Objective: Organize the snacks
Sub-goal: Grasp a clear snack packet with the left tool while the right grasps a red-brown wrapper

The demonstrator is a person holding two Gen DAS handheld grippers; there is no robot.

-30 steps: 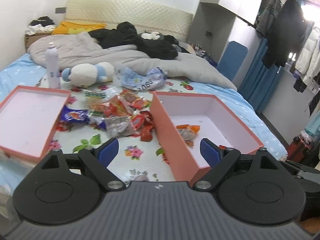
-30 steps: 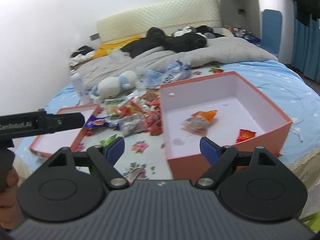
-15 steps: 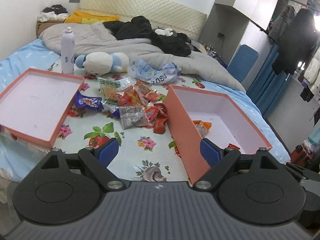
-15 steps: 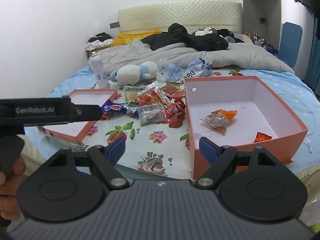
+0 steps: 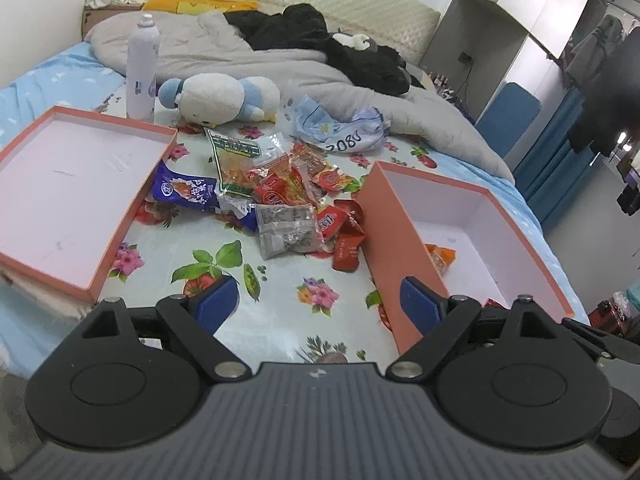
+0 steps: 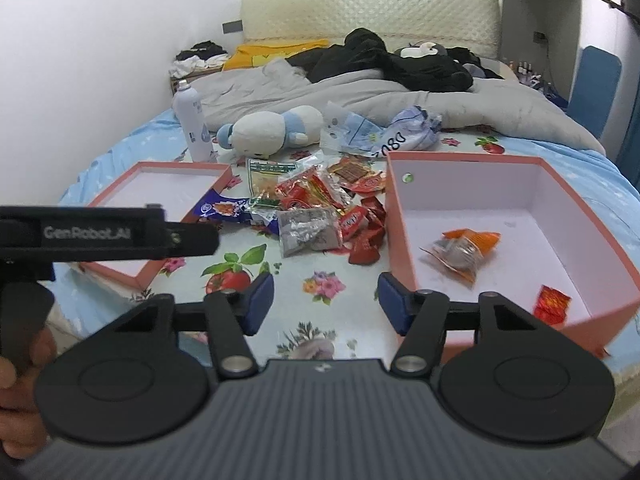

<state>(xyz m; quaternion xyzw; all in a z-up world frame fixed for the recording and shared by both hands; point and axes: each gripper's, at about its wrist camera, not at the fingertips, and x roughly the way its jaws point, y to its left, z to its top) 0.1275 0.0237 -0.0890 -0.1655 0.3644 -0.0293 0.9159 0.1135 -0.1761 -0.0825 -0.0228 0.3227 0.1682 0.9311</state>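
Note:
A heap of snack packets [image 5: 288,192] lies on the floral sheet between two orange boxes; it also shows in the right wrist view [image 6: 320,208]. The deep box [image 5: 404,248] on the right holds an orange-and-clear packet [image 6: 464,252] and a small red packet [image 6: 552,304]. The shallow lid [image 5: 132,216] on the left holds nothing. My left gripper [image 5: 320,304] is open and empty, short of the heap. My right gripper [image 6: 326,300] is open and empty, near the deep box's [image 6: 396,224] left wall. The left gripper's body [image 6: 100,234] shows at the left of the right wrist view.
A white bottle [image 5: 142,68], a plush toy [image 5: 220,98] and a crumpled blue-white bag [image 5: 344,134] lie behind the heap. A grey quilt [image 5: 248,56] and black clothes [image 5: 320,36] fill the back of the bed. The bed's front edge is just below both grippers.
Both grippers have pulled back and tilted, so the heap, lid and box sit lower and nearer in view. Both stay open. Nothing on the bed has moved.

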